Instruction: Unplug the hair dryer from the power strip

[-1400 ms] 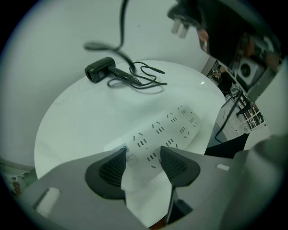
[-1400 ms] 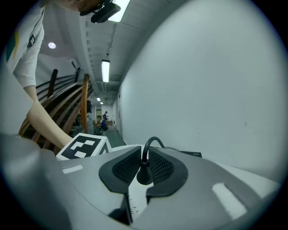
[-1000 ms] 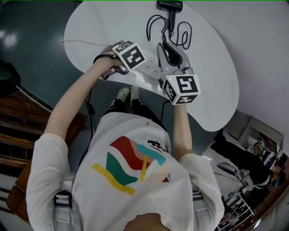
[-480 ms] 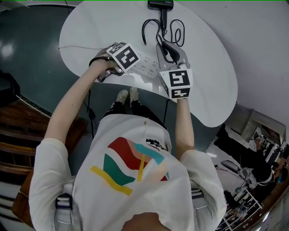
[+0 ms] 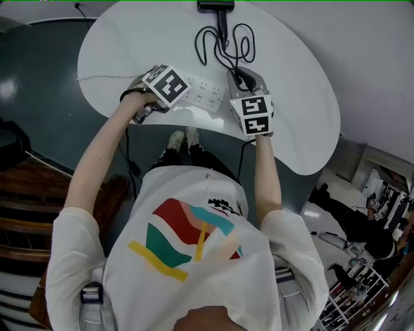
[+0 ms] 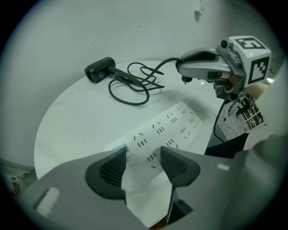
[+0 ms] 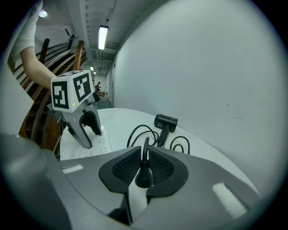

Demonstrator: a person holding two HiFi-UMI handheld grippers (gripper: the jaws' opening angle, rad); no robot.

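Head view first: on the white surface the power strip lies between the two hands. The left gripper is planted on its left end and the right gripper sits just beside its right end, toward the hair dryer and its looped cord. Left gripper view: its fingers stand wide, clamped across the strip's end, and every socket in sight is empty. Right gripper view: the fingers are pinched on the black plug, with the cord rising from it, held clear of the strip. Unplugging looks done; what seems left is laying the plug down and letting go.
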